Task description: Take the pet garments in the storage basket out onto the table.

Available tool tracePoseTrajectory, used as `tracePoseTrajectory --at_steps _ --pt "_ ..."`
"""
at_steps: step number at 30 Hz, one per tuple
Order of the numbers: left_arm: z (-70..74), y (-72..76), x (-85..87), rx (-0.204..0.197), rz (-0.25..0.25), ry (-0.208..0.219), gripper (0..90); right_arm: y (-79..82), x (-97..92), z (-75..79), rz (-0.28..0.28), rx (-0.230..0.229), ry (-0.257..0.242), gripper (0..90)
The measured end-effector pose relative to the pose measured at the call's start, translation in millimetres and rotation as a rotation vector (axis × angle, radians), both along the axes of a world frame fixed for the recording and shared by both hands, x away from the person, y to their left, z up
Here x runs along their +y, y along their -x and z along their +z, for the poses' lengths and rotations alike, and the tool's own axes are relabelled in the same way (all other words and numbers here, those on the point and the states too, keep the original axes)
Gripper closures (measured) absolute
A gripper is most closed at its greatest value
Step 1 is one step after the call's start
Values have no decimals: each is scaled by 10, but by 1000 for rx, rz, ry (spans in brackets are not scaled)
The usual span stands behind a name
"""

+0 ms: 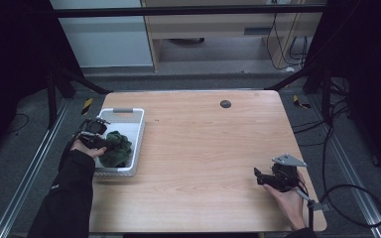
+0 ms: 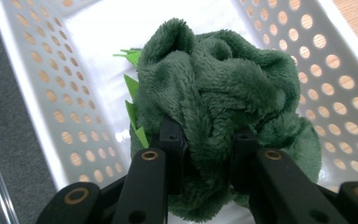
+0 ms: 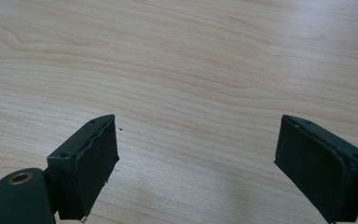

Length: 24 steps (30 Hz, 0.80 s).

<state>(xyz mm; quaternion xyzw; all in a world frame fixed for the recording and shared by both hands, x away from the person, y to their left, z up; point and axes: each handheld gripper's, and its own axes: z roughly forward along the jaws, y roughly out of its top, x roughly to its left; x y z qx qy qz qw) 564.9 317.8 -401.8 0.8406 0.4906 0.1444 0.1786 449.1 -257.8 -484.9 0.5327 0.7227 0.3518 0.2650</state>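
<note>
Wooden counter (image 1: 198,148): inside the white basket (image 1: 138,130), left gripper (image 2: 208,144) clamps the green plush toy (image 2: 223,93); lift straight up, clearing its rim; right gripper (image 3: 196,158) rests apart.

The left gripper (image 2: 208,154) pinches a fold of a dark green plush toy (image 2: 219,98) between its two black jaws. The toy sits inside a white perforated basket (image 2: 51,93), with bright green felt spikes (image 2: 133,88) on its left side, toward the basket's left wall.
</note>
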Motion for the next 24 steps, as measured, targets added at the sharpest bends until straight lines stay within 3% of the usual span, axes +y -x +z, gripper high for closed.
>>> tracePoseTrajectory --at_steps 13,18,24 --pt "411 155 62 -75 -34 24 727 -1 3 -3 -1 0 3 129" --pt "516 211 27 -77 -67 2 727 1 9 -1 -2 0 3 129" --pt "653 261 -9 -87 -95 9 728 1 12 0 1 2 3 129"
